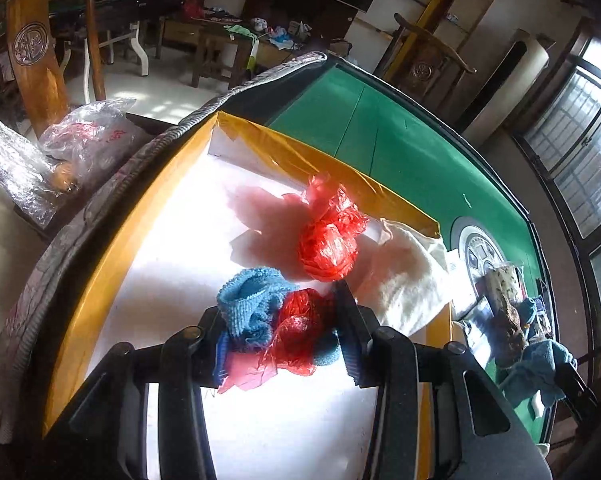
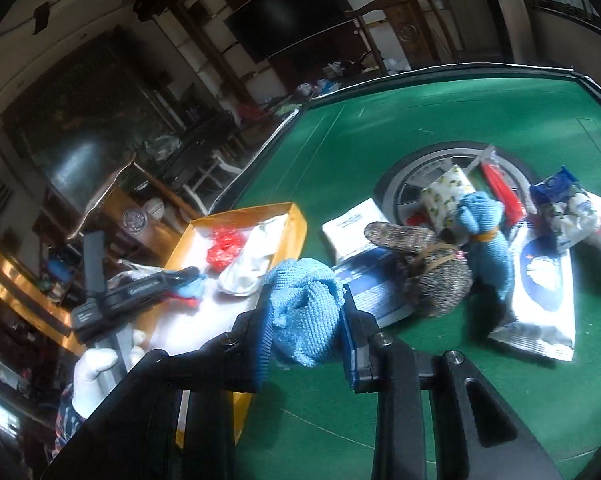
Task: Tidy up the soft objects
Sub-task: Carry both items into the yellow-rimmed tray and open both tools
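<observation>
Right tongs (image 2: 306, 334) pinch a limp, light blue knitted cloth (image 2: 304, 312) mid-bunch beside the yellow-rimmed white box (image 2: 296, 216); left tongs (image 1: 280, 332) clasp crinkly red plastic (image 1: 296, 332).

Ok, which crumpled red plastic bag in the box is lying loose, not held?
The far crumpled red plastic bag beside the white cloth; the near one is clamped with blue knit cloth.

Crumpled red bag (image 1: 328, 236) and white cloth (image 1: 408, 276) lie touching in yellow-walled box (image 1: 140, 216).
</observation>
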`<state>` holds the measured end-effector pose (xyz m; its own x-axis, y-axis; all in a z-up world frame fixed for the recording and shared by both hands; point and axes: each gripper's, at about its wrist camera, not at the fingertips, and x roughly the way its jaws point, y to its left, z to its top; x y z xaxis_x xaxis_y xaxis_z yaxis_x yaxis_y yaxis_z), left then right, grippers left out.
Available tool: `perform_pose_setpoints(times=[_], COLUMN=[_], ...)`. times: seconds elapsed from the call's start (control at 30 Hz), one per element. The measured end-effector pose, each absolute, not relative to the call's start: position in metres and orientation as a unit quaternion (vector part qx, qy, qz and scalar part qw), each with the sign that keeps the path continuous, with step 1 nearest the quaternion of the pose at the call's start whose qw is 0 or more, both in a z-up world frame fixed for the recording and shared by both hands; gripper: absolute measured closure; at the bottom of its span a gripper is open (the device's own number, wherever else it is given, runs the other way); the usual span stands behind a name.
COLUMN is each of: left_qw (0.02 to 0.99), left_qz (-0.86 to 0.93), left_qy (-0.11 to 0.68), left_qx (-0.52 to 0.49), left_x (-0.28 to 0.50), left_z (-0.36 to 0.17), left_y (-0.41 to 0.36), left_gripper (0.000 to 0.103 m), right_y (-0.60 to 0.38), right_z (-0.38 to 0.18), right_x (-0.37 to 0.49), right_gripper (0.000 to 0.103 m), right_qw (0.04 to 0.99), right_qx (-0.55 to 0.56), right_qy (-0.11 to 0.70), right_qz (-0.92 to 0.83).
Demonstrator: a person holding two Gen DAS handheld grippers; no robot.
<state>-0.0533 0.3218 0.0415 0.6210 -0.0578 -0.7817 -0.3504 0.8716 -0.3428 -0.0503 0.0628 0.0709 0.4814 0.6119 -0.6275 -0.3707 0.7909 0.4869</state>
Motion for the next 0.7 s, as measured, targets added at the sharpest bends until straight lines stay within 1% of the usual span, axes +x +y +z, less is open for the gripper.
perform_pose_setpoints(times=[0.03, 0.1, 0.23, 0.27, 0.37, 0.5, 0.6, 0.63, 0.67, 0.7], left_qw=[0.866, 0.865, 0.864, 0.864, 0.864, 0.873, 0.883, 0.886, 0.888, 0.891], left_qz=[0.092, 0.118, 0.142, 0.142, 0.123, 0.099, 0.088, 0.084, 0.081, 0.080], left_qy=[0.430, 0.433, 0.432, 0.432, 0.429, 0.405, 0.390, 0.384, 0.377, 0.368], left_qx=[-0.237, -0.226, -0.217, -0.217, -0.235, -0.251, -0.246, -0.247, -0.250, -0.252], left_x=[-0.047, -0.036, -0.018, -0.015, -0.015, -0.028, -0.036, -0.041, -0.046, -0.051], left_z=[0.040, 0.038, 0.035, 0.034, 0.037, 0.051, 0.066, 0.070, 0.075, 0.080], left_y=[0.324, 0.329, 0.340, 0.343, 0.349, 0.352, 0.352, 0.353, 0.354, 0.355], left_gripper=[0.060, 0.053, 0.052, 0.050, 0.042, 0.041, 0.041, 0.040, 0.036, 0.033], right_y=[0.075, 0.099, 0.140, 0.149, 0.173, 0.194, 0.199, 0.199, 0.198, 0.196], right_z=[0.070, 0.068, 0.059, 0.056, 0.044, 0.033, 0.028, 0.027, 0.027, 0.029], right_x=[-0.050, -0.048, -0.044, -0.044, -0.042, -0.039, -0.033, -0.030, -0.027, -0.025], right_gripper=[0.077, 0.076, 0.076, 0.076, 0.076, 0.076, 0.072, 0.067, 0.062, 0.060], right_qw=[0.845, 0.840, 0.829, 0.825, 0.813, 0.809, 0.813, 0.814, 0.815, 0.815], right_qx=[0.139, 0.126, 0.099, 0.092, 0.076, 0.053, 0.044, 0.044, 0.046, 0.050], right_qy=[0.422, 0.426, 0.443, 0.449, 0.470, 0.483, 0.490, 0.492, 0.495, 0.495], right_qz=[0.298, 0.310, 0.326, 0.329, 0.337, 0.330, 0.313, 0.305, 0.299, 0.297])
